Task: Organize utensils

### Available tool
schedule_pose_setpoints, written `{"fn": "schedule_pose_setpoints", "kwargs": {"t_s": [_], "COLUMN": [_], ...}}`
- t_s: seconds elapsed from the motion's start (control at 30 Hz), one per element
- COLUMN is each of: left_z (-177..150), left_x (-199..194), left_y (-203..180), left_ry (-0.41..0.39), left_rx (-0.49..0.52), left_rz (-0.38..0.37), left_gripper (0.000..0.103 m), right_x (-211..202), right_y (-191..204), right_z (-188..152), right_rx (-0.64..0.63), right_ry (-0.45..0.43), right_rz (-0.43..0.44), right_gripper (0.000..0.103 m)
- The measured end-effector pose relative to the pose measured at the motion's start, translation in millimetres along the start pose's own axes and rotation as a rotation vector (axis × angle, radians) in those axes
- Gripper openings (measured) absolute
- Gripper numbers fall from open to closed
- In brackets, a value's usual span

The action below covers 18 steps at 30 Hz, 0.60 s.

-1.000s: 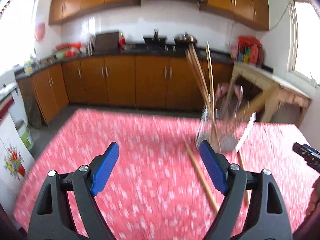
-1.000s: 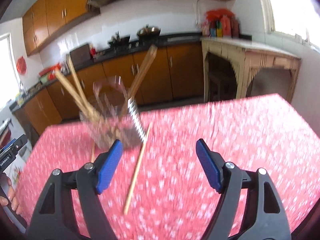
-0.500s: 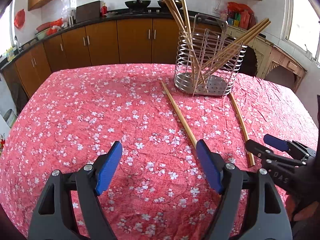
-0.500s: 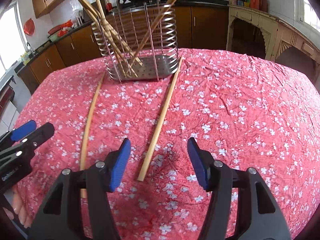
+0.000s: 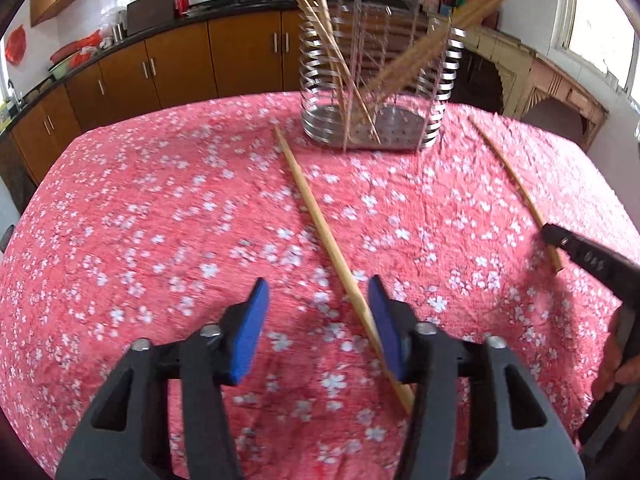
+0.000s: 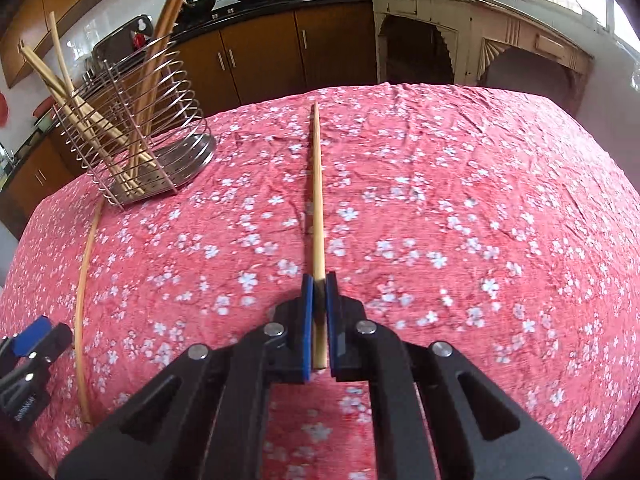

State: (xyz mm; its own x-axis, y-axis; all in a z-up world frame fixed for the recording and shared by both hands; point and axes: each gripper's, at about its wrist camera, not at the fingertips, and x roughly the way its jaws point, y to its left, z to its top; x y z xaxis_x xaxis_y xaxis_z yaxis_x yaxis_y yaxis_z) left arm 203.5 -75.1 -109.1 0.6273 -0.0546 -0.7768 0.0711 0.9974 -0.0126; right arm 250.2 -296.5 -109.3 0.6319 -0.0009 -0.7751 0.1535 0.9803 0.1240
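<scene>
On the bench (image 6: 480,200), draped in a red flowered cloth, a wire utensil holder (image 5: 376,92) stands upright with several wooden chopsticks (image 6: 80,116) leaning in it, their tops cut off by the frame edge and its wires blurred in the left view. Nearer, the right hand-held gripper (image 6: 319,280) is clamped tight on the near end of one loose chopstick (image 6: 317,184) lying on the cloth. The left hand-held gripper (image 5: 318,300) is closing around a second chopstick (image 5: 320,224), which lies against its right pad with a clear gap on the other side, its near end hidden behind that finger.
</scene>
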Motion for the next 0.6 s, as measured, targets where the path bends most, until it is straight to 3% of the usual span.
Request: {"fn": "schedule_pose_setpoints", "kwargs": {"t_s": [0.03,0.07,0.1,0.13,0.4,0.6], "left_z": [-0.8,-0.4,0.7,2.3,36.1,32.6], "left_x": [2.2,3.0,5.5,7.4,30.7,23.5], "left_y": [-2.1,-3.3,-3.7,-2.5,55.3,85.6], "left_ry": [0.002,-0.002,0.004,0.008,0.015,0.000], "left_rx": [0.005,0.009,0.018,0.021,0.002,-0.035], "left_rz": [0.002,0.011,0.028,0.035,0.103,0.056], "left_gripper": [0.040,0.031,0.013,0.011,0.007,0.008], "right_x": [0.1,0.4,0.7,1.3,9.3,8.8], "right_y": [0.0,0.0,1.4,3.1,11.7,15.0], "right_z": [0.3,0.2,0.3,0.7,9.5,9.2], "right_rx": [-0.001,-0.004,-0.012,-0.021,-0.033,-0.058], "right_ry": [0.000,-0.001,-0.002,-0.003,-0.008,-0.009], "right_rz": [0.003,0.007,0.016,0.023,0.053,0.055], "right_gripper": [0.007,0.007,0.007,0.007,0.007,0.009]}}
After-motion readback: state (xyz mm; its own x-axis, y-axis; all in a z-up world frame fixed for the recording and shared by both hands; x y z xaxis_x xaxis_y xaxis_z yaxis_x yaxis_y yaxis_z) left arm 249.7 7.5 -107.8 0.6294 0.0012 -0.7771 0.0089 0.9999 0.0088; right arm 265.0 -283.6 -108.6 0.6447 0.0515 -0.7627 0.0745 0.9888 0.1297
